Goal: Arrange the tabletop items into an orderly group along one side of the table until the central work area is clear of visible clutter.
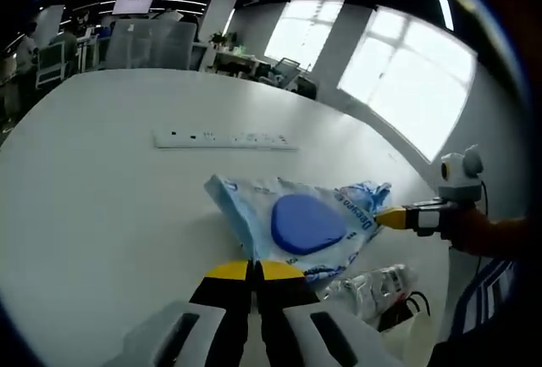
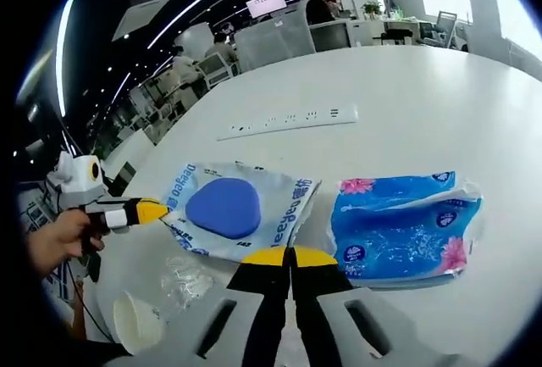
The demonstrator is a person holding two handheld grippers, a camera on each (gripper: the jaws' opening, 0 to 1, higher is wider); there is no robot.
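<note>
On the white table [image 1: 93, 189], near its edge, lies a soft wipes pack [image 1: 254, 206] with a blue oval lid [image 1: 306, 223]. It is held from two sides. The left gripper [image 1: 252, 267] has its yellow-tipped jaws pressed together on the pack's near edge. The right gripper [image 1: 378, 216] reaches in from the side with its jaws closed on a corner of the wrapper. The pack's light blue wrapper reads "Deeyeo" along one side; the smaller print beside it is too fine to read.

Just beside the pack in the right gripper view lies a blue tissue packet [image 2: 406, 227] printed with pink flowers, its wrapper torn open along the top. Its lettering cannot be made out. A crumpled clear plastic bottle [image 1: 373, 286] and a white paper cup [image 2: 135, 320] sit at the table's rim, close to the person's hand [image 2: 51, 240]. A long white power strip [image 1: 224, 139] lies farther in, well apart from the pack, with a run of sockets along it.

Beyond the strip the tabletop is bare out to its curved far edge. Behind that are office desks, chairs and bright windows [image 1: 406, 79].
</note>
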